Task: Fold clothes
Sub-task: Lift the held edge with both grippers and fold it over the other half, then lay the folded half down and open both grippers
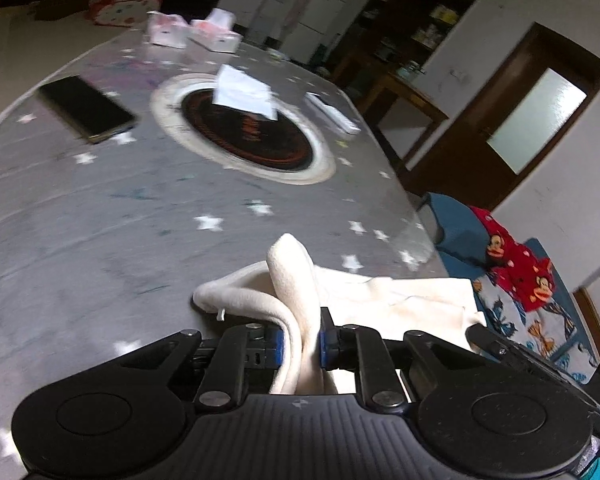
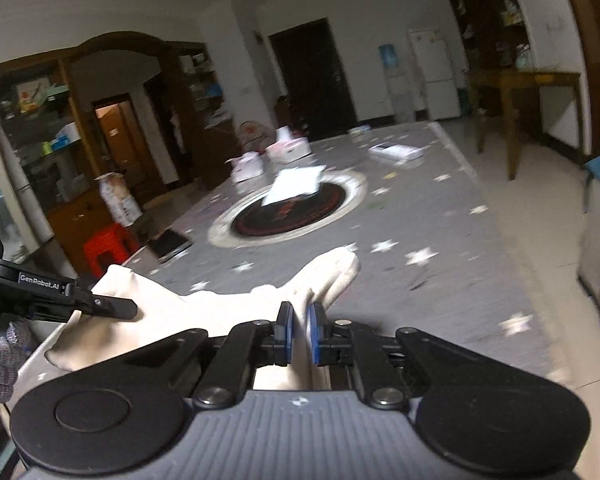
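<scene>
A cream garment (image 1: 296, 280) lies at the near edge of the grey star-patterned table (image 1: 100, 208). My left gripper (image 1: 302, 340) is shut on a bunched fold of it, which loops up between the blue pads. In the right wrist view the same cream garment (image 2: 204, 316) spreads to the left, and my right gripper (image 2: 299, 334) is shut on another fold of it, a rounded end poking out past the fingertips. The left gripper (image 2: 112, 308) shows at the left of that view, holding the cloth's far side.
A round black hotplate (image 1: 248, 132) with a white ring sits mid-table under a white paper (image 1: 244, 92). A dark phone (image 1: 86, 108), a white remote (image 1: 332, 114) and tissue packs (image 1: 216, 34) lie farther off. Red monkey-print clothing (image 1: 512, 260) rests on a blue chair to the right.
</scene>
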A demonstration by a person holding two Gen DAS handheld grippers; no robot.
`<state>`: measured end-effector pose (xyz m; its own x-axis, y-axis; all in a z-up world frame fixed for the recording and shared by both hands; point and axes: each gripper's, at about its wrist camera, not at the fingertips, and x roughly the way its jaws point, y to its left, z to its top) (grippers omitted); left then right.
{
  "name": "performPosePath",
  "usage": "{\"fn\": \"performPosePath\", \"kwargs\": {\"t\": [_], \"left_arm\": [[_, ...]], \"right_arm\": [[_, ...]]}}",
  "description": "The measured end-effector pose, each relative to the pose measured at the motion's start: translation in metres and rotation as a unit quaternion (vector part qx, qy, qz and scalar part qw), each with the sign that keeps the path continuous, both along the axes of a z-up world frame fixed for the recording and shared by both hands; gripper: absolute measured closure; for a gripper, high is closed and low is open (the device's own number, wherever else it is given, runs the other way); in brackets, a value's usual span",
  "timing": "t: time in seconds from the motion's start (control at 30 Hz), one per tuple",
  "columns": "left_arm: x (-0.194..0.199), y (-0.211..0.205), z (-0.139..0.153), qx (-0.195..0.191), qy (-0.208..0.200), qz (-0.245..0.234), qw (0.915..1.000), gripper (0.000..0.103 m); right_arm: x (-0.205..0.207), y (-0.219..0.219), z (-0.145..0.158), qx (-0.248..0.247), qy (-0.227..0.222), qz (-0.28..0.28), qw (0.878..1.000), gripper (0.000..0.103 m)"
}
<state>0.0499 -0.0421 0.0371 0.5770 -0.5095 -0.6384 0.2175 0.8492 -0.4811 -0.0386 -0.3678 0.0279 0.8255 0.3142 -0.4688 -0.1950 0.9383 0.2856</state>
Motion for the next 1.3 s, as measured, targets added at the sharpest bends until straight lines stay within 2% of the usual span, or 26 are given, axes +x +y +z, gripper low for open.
{"fn": "performPosePath", "kwargs": {"t": [0.3, 0.37, 0.5, 0.6, 0.67, 0.77, 0.87, 1.03, 1.1, 1.3], "left_arm": [[0.025, -0.078, 0.010, -0.007, -0.022, -0.067, 0.9975, 0.087], [0.030, -0.091, 0.005, -0.004, -0.016, -0.077, 0.9969, 0.087], [0.039, -0.105, -0.019, 0.026, 0.013, -0.077, 0.9966, 0.085], [0.042, -0.109, -0.034, 0.060, 0.020, -0.073, 0.9954, 0.081], [0.042, -0.108, -0.039, 0.081, 0.017, -0.070, 0.9941, 0.071], [0.042, -0.106, -0.040, 0.097, 0.011, -0.068, 0.9929, 0.061], [0.044, -0.105, -0.034, 0.119, -0.003, -0.056, 0.9914, 0.057], [0.047, -0.109, -0.024, 0.143, -0.026, -0.037, 0.9886, 0.059], [0.046, -0.114, -0.020, 0.152, -0.040, -0.038, 0.9868, 0.059], [0.049, -0.129, -0.021, 0.165, -0.047, -0.048, 0.9839, 0.059]], "right_arm": [[0.002, -0.059, 0.019, -0.038, -0.021, -0.072, 0.996, 0.095], [0.005, -0.070, 0.018, -0.045, -0.019, -0.087, 0.995, 0.095], [0.017, -0.084, -0.002, -0.056, 0.010, -0.103, 0.993, 0.095], [0.028, -0.089, -0.026, -0.069, 0.044, -0.114, 0.990, 0.096], [0.033, -0.090, -0.037, -0.077, 0.059, -0.121, 0.988, 0.095], [0.033, -0.092, -0.039, -0.084, 0.056, -0.132, 0.986, 0.093], [0.030, -0.089, -0.030, -0.083, 0.037, -0.124, 0.988, 0.093], [0.040, -0.081, -0.025, -0.070, 0.030, -0.087, 0.993, 0.091], [0.045, -0.077, -0.026, -0.068, 0.032, -0.074, 0.994, 0.083], [0.058, -0.068, -0.036, -0.066, 0.044, -0.048, 0.996, 0.071]]}}
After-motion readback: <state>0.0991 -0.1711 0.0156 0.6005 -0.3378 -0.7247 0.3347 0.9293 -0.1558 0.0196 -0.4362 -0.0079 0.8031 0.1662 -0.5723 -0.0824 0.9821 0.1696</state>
